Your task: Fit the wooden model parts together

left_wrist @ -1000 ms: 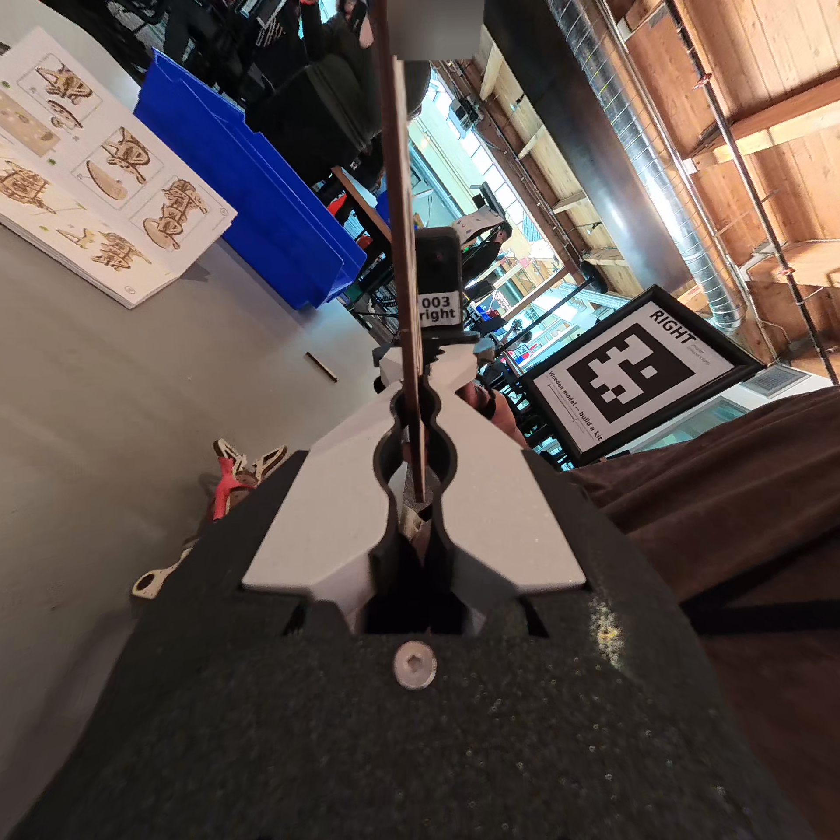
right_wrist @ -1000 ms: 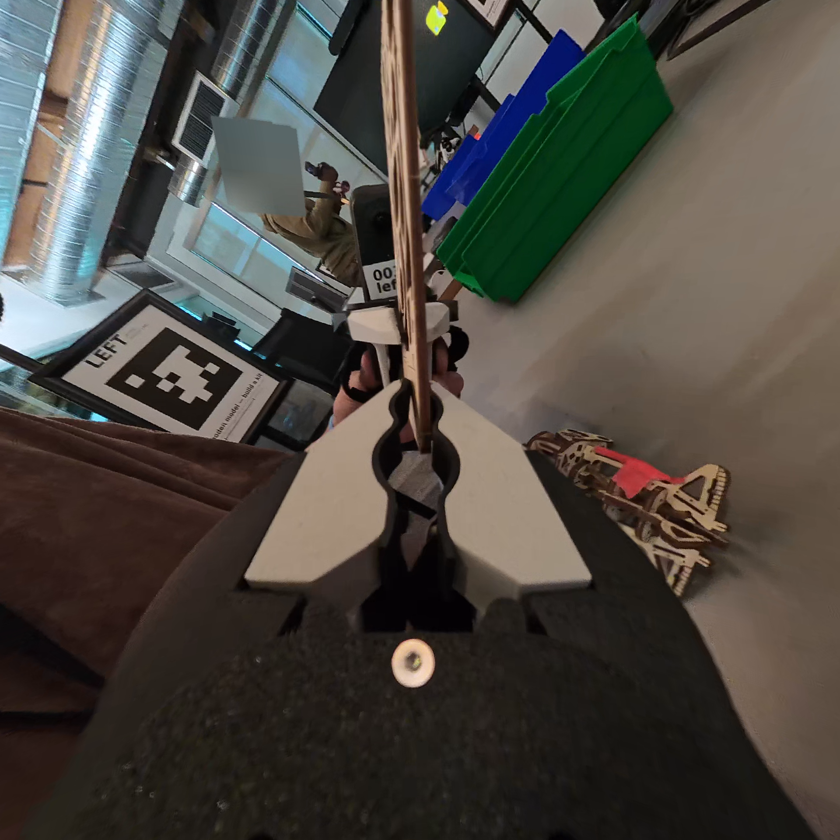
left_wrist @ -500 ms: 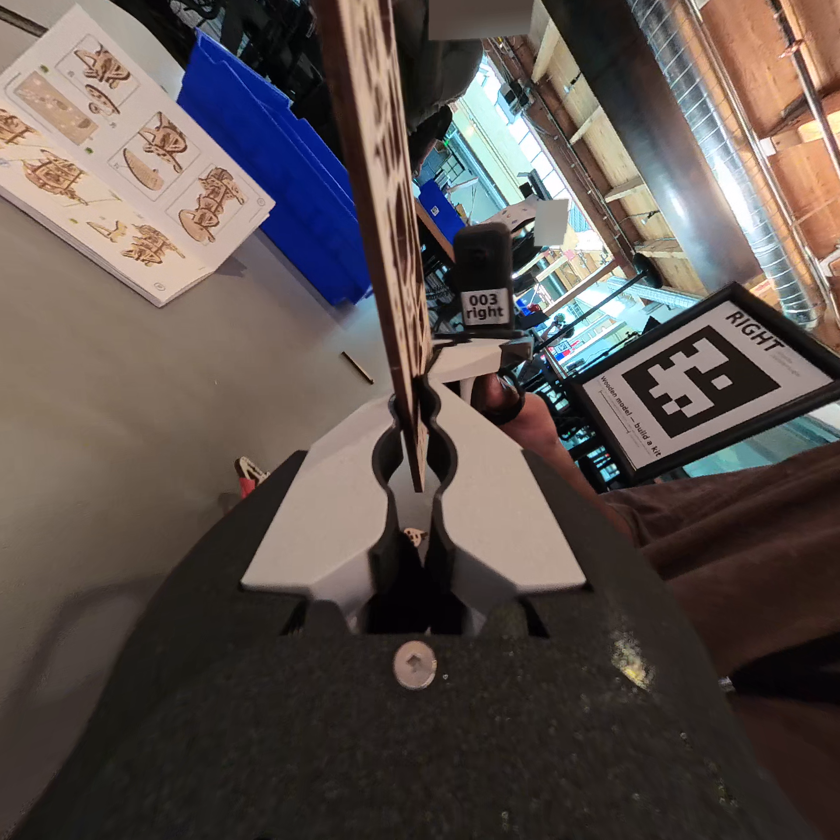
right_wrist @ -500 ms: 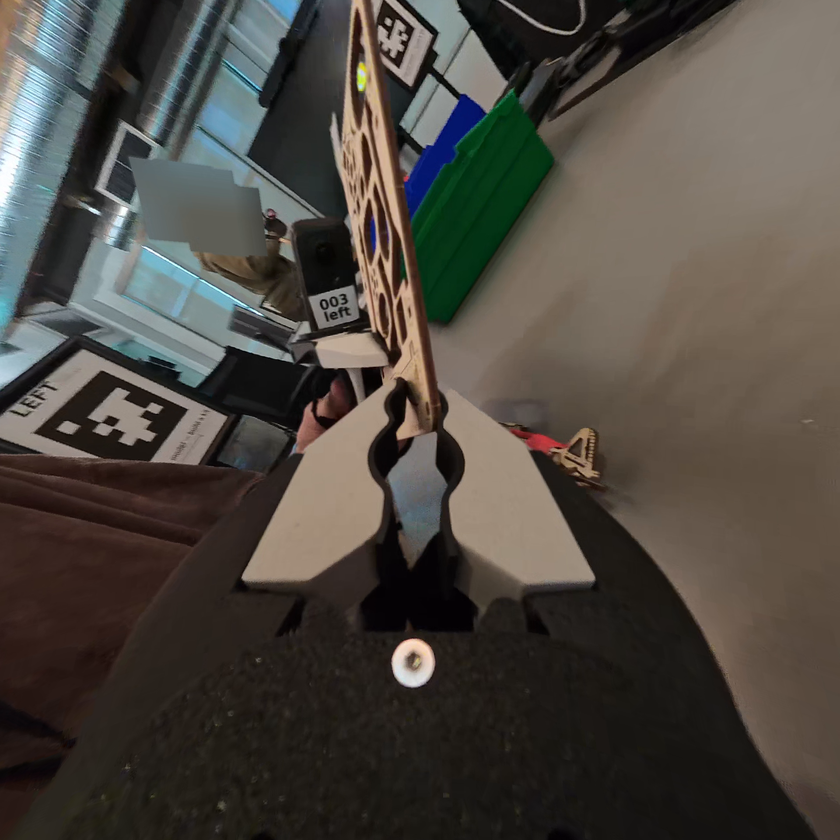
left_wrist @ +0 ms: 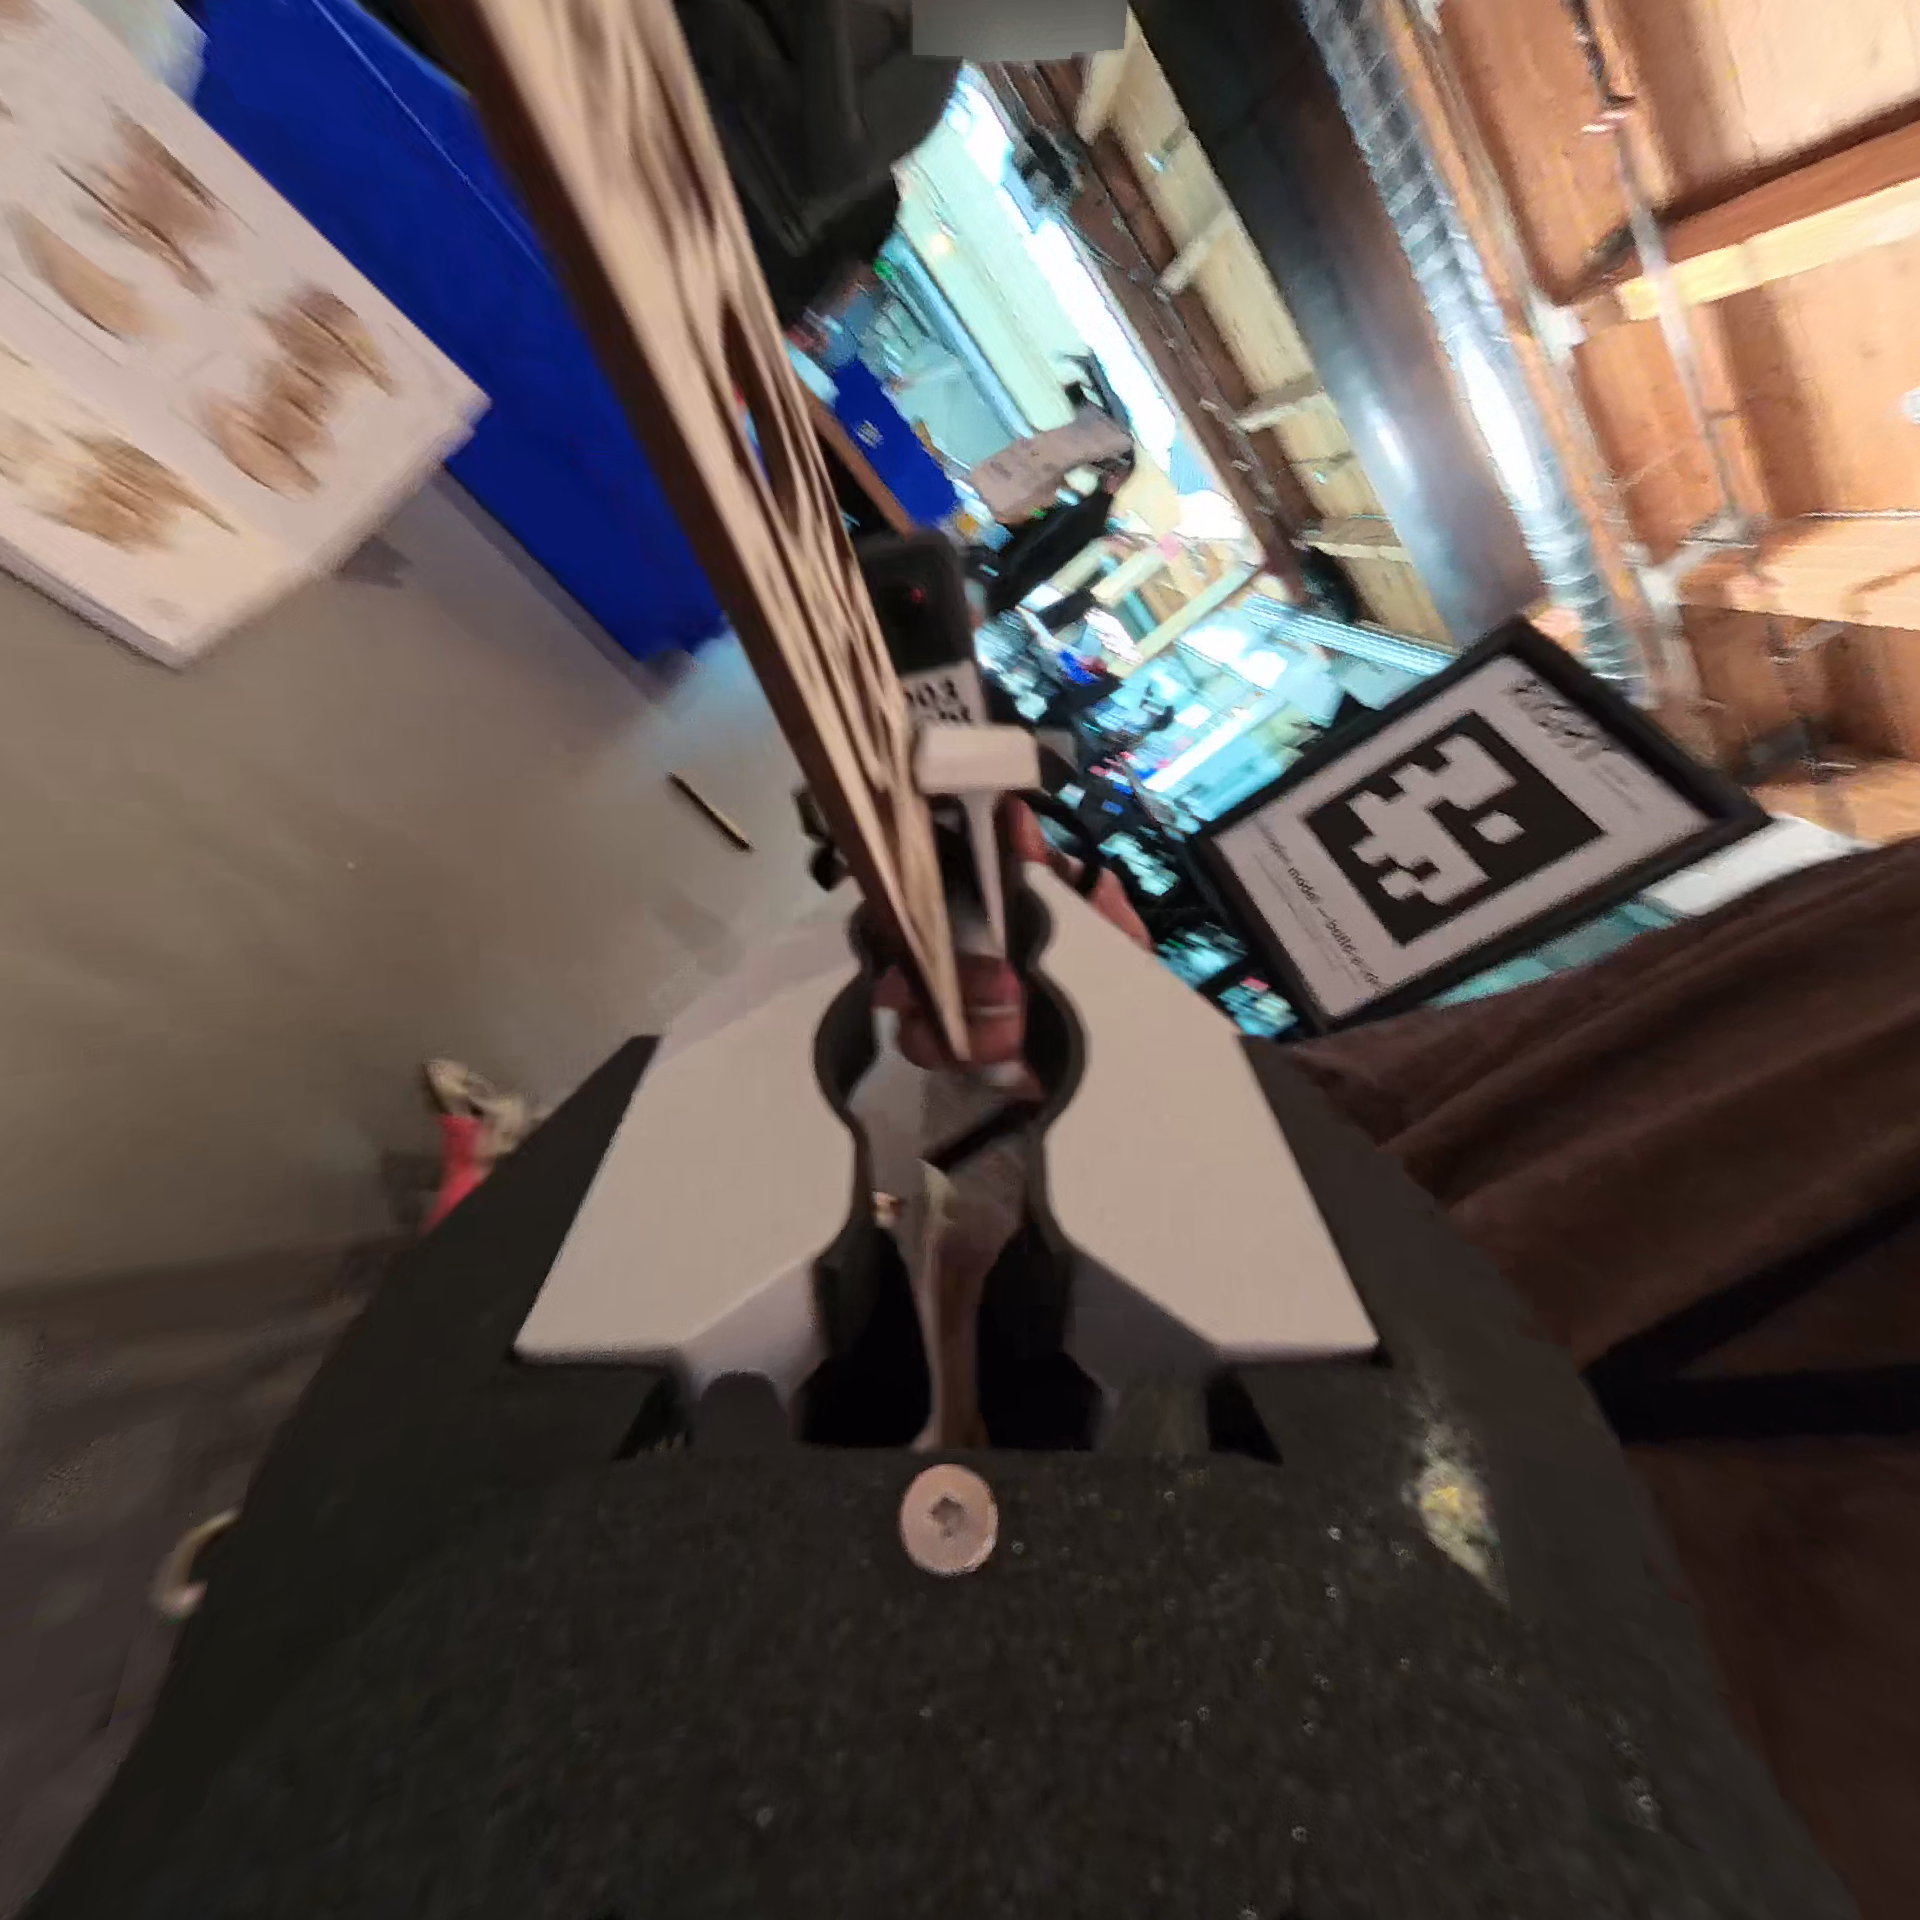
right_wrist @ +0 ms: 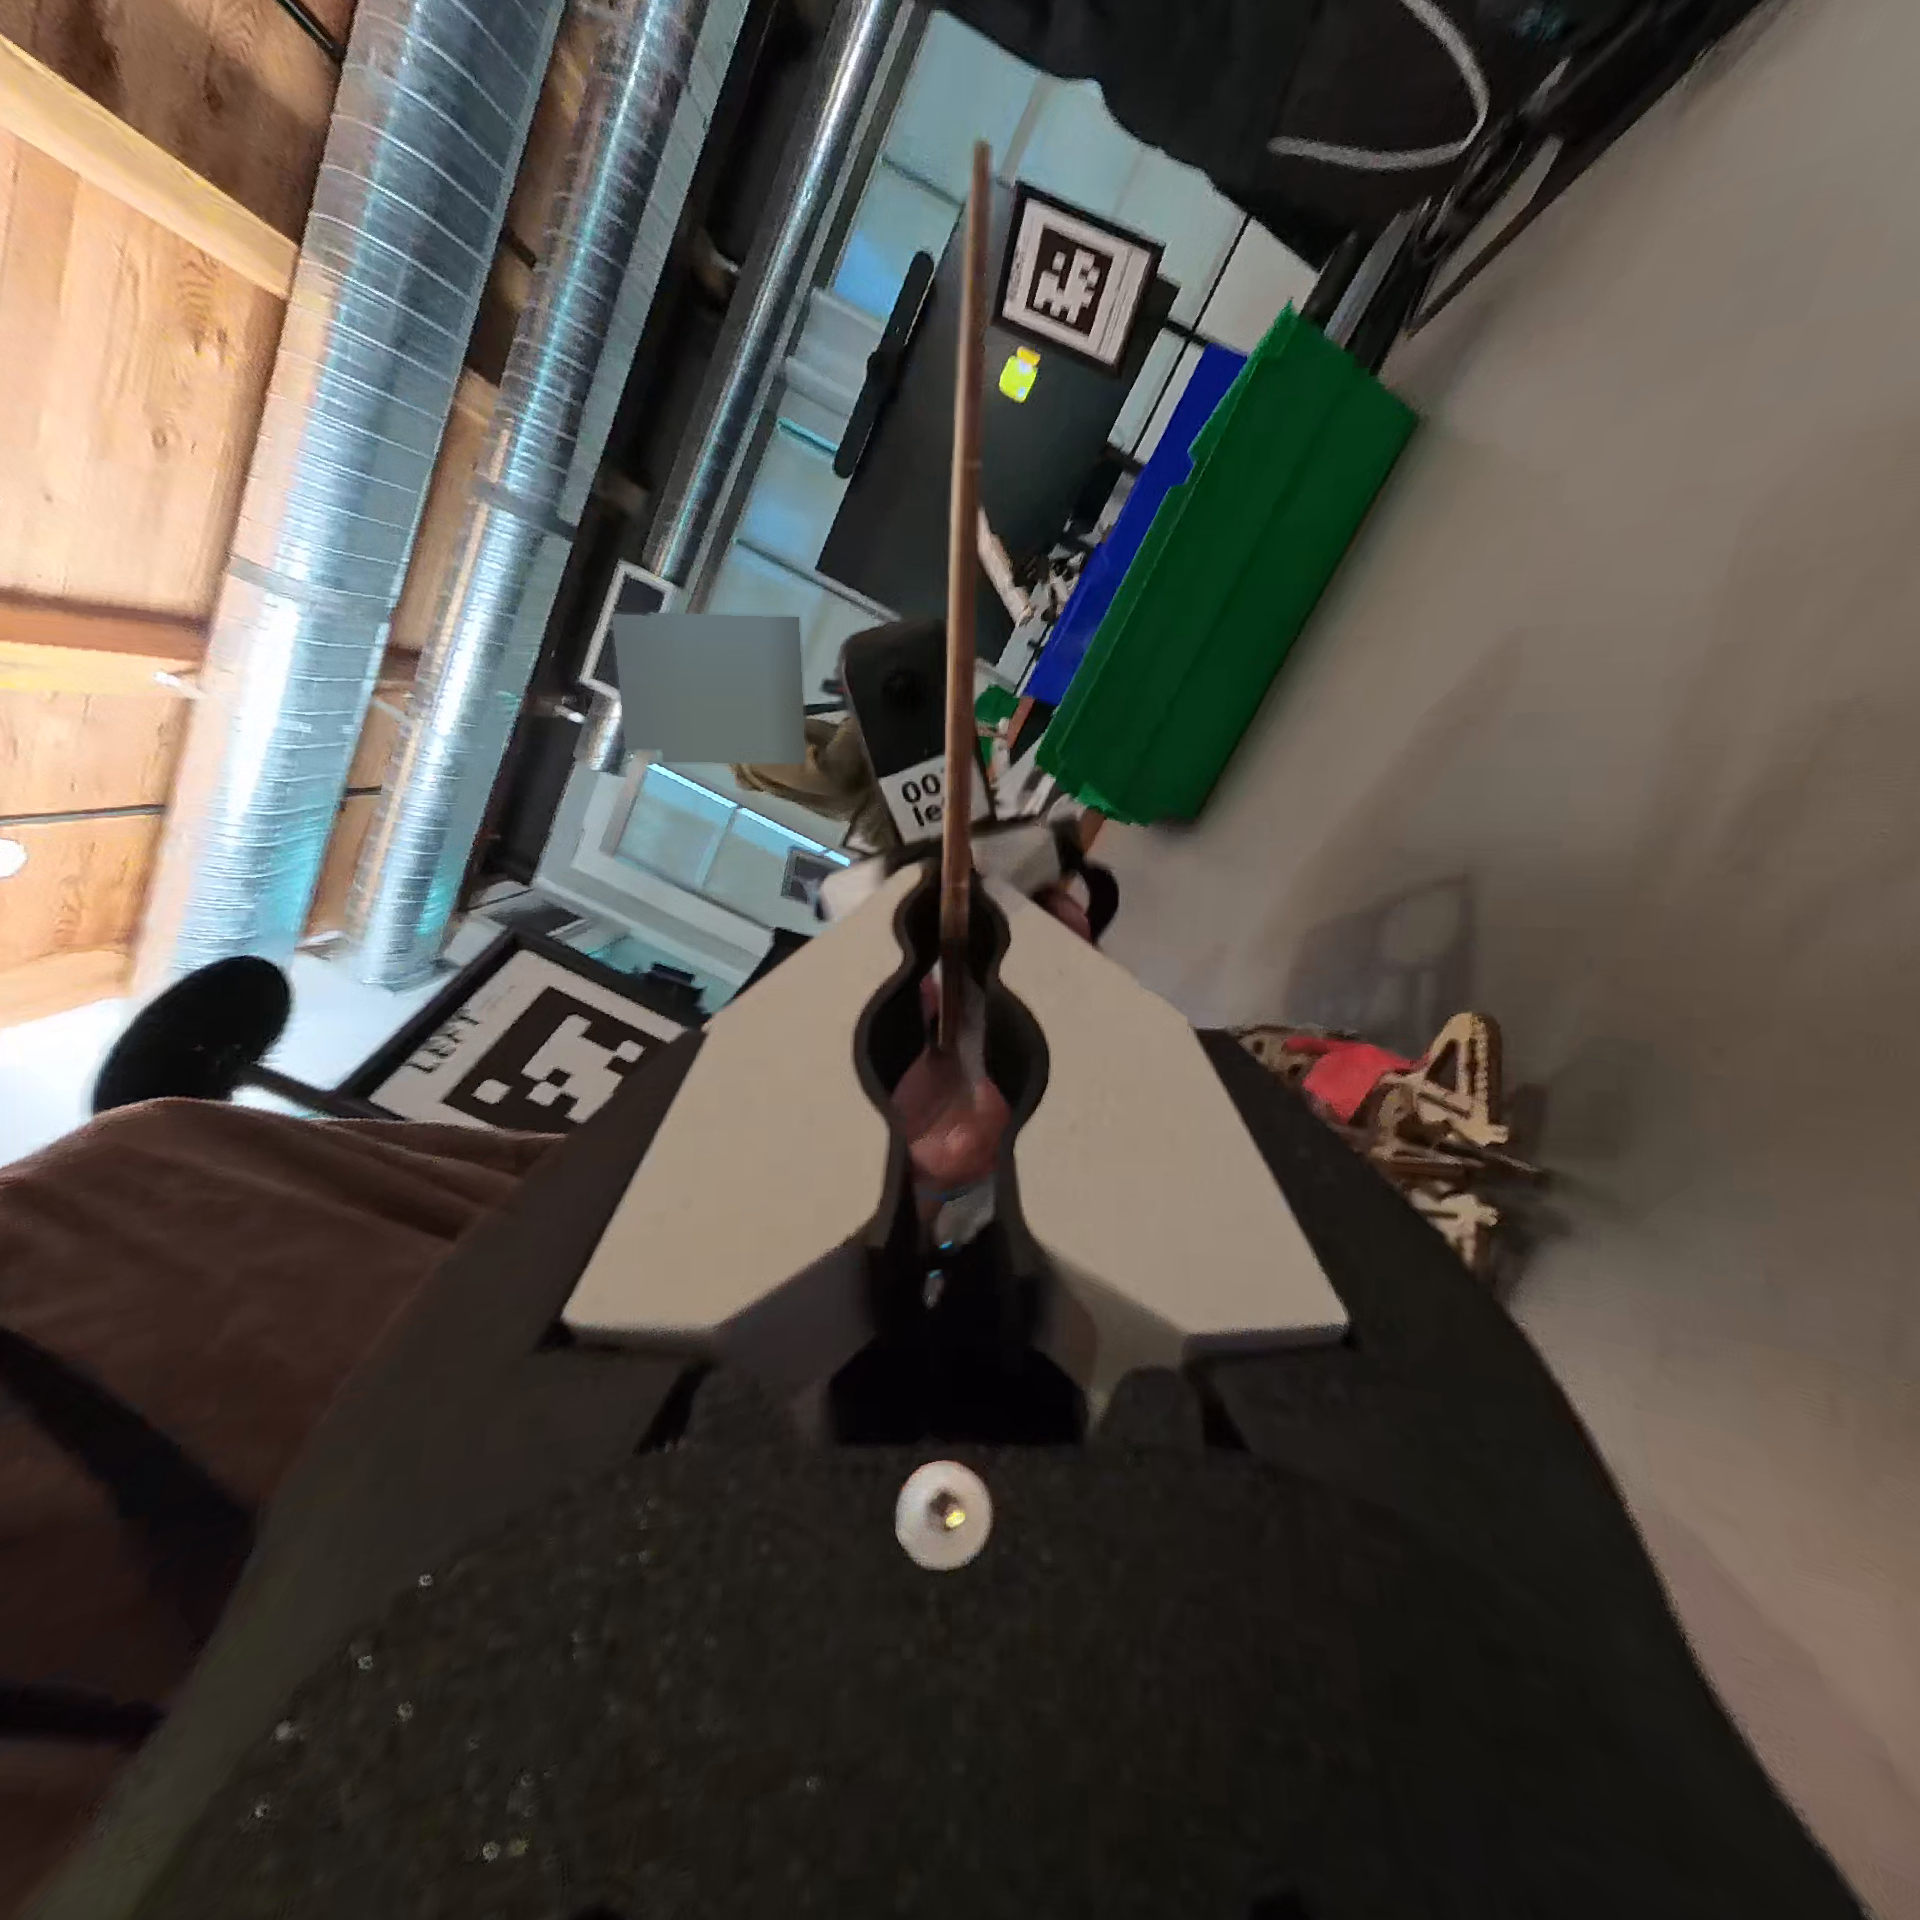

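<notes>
Currently both grippers are facing each other, sharing one thin wooden sheet (right_wrist: pixel 961 540) held in the air. Right gripper (right_wrist: pixel 954 914) is pinching its near edge, sheet running edge-on toward 12 o'clock. Left gripper (left_wrist: pixel 951 945) is spread, its fingers standing clear of the sheet (left_wrist: pixel 727 416), which is leaning toward 11 o'clock. Half-built wooden model (right_wrist: pixel 1403 1101) is lying on the table (right_wrist: pixel 1662 727) at 3 o'clock of the right gripper, so right is nearer

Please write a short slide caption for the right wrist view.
Right gripper clamps a thin wooden sheet edge-on; a partly built wooden model lies on the grey table.
</notes>
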`<control>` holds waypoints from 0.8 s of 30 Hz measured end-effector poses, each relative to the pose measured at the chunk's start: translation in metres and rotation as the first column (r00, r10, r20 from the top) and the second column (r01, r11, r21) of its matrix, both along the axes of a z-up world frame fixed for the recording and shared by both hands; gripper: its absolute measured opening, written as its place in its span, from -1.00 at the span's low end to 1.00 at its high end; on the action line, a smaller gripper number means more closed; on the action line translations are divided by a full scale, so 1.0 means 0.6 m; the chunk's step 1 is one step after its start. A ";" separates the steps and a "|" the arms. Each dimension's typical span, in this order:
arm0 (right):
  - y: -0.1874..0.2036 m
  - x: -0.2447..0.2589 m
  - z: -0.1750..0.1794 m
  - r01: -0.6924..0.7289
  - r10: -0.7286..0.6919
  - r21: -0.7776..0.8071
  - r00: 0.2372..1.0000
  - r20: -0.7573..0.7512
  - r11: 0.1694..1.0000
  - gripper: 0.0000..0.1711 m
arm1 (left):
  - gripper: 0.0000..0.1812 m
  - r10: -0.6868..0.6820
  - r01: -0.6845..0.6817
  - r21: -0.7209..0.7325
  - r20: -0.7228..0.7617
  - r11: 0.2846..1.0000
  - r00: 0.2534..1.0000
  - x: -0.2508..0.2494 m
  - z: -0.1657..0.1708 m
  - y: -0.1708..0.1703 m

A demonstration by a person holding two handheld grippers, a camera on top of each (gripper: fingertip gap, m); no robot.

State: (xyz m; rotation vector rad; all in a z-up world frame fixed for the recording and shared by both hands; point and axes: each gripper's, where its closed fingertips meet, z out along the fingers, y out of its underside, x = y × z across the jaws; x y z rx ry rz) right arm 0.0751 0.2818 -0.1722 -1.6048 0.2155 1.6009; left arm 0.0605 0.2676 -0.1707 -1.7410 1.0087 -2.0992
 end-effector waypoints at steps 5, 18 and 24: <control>-0.006 -0.029 0.017 -0.002 -0.004 0.090 0.998 0.068 0.996 -0.97 | -0.75 -0.016 0.017 -0.084 0.010 0.996 1.000 0.016 -0.011 -0.029; -0.023 -0.058 0.078 0.077 -0.104 0.326 0.992 0.066 0.942 -0.97 | -0.51 -0.019 -0.002 0.082 0.256 0.997 0.967 -0.017 0.084 -0.060; -0.040 -0.089 0.099 0.004 -0.058 0.394 0.991 0.123 0.919 -0.96 | -0.94 0.006 -0.010 0.013 0.267 1.000 0.964 -0.030 0.085 -0.054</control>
